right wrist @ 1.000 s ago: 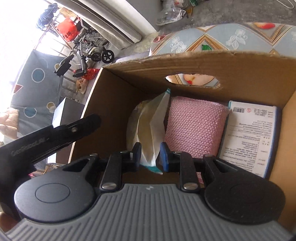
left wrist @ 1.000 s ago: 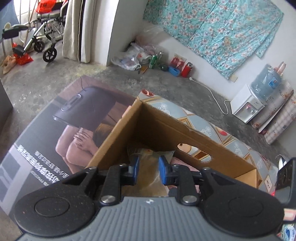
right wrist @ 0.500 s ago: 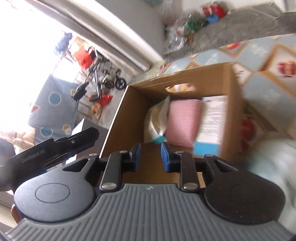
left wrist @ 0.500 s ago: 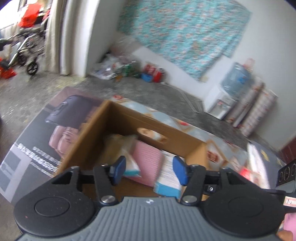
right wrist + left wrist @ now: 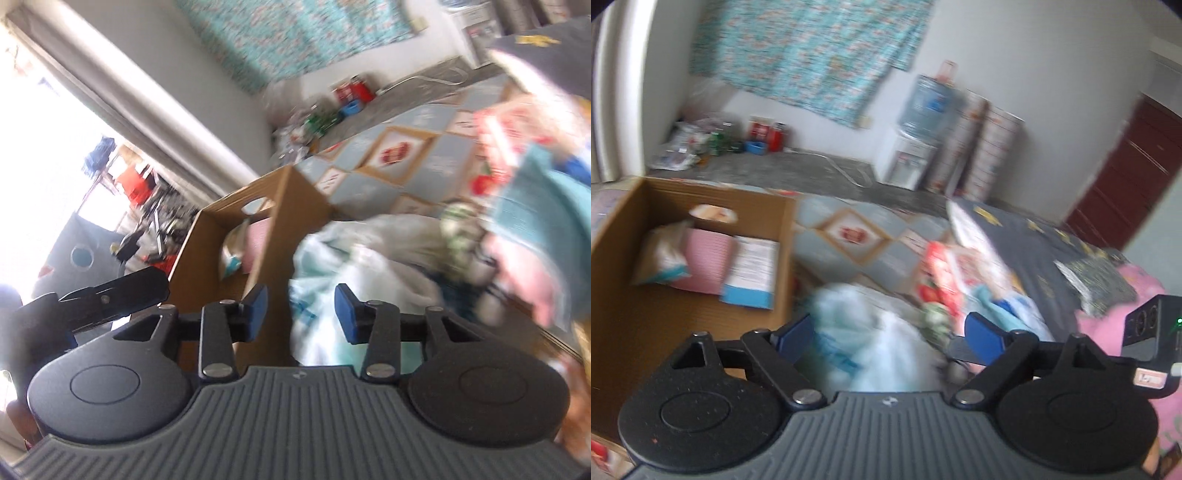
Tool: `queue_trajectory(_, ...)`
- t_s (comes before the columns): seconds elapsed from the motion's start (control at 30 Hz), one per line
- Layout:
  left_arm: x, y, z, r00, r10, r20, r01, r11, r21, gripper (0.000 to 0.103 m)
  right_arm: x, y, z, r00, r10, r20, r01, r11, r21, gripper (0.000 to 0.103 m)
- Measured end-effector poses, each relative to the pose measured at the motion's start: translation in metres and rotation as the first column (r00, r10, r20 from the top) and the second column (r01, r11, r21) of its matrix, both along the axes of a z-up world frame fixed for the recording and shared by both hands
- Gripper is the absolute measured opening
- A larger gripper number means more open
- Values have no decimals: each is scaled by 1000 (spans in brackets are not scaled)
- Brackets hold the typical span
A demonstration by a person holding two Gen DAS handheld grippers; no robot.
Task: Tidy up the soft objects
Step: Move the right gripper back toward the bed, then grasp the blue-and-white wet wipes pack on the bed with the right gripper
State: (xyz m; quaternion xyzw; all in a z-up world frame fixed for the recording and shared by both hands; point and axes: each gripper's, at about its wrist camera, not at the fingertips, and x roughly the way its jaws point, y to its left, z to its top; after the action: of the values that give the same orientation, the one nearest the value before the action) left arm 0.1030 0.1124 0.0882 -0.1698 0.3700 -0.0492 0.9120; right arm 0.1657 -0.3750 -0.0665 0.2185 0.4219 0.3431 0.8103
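The left tool [image 5: 890,338] has its jaws spreading wide, and nothing is pinched between them. The right tool [image 5: 300,312] is spreading too, with nothing pinched. Just ahead of both lies a pale blue soft bundle [image 5: 864,332], right beside the cardboard box [image 5: 635,325], on the side away from the window. It looks like a cloth or bag, but the blur hides which. Deep in the box sit a pink pack [image 5: 705,264] and a white pouch [image 5: 661,254].

both tools [image 5: 892,338] [image 5: 300,308] empty, jaws opening
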Motion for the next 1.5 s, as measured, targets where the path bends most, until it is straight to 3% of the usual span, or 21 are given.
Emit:
queue_trajectory(0.13, 0, -47, -9, 998, -64, -12, 64, 998, -19, 90, -14, -47, -14, 997, -73, -10, 73, 997, 18, 41)
queue_trajectory(0.3, 5, -97, -22, 996, -87, -15, 87, 996, 12, 90, -24, -95, -25, 990, -138, -13, 138, 990, 10, 41)
queue_trajectory(0.5, 19, -133, -45, 994, -104, -22, 104, 995, 12, 90, -26, -131, -37, 983, -186, -3, 186, 982, -21, 41)
queue_trajectory(0.73, 47, -150, -69, 992, -111, -56, 110, 994, -14, 90, -19, -148, -49, 977, -207, 55, 211, 973, -91, 41)
queue_trajectory(0.93, 93, -155, -79, 988, -110, -106, 105, 993, -53, 90, -2, -134, -60, 972, -190, 135, 212, 963, -165, 44)
queue_trajectory(1.07, 119, -159, -84, 986, -108, -129, 100, 993, -63, 89, 14, -138, -59, 953, -237, 190, 272, 944, -186, 44)
queue_trajectory(1.3, 140, -182, -79, 976, -207, -72, 199, 974, -105, 71, 62, -176, -60, 905, -377, 197, 412, 893, -182, 47)
queue_trajectory(1.5, 161, -214, -82, 946, -316, -75, 298, 937, -181, 44, 112, -185, -89, 924, -364, 114, 381, 894, -237, 50)
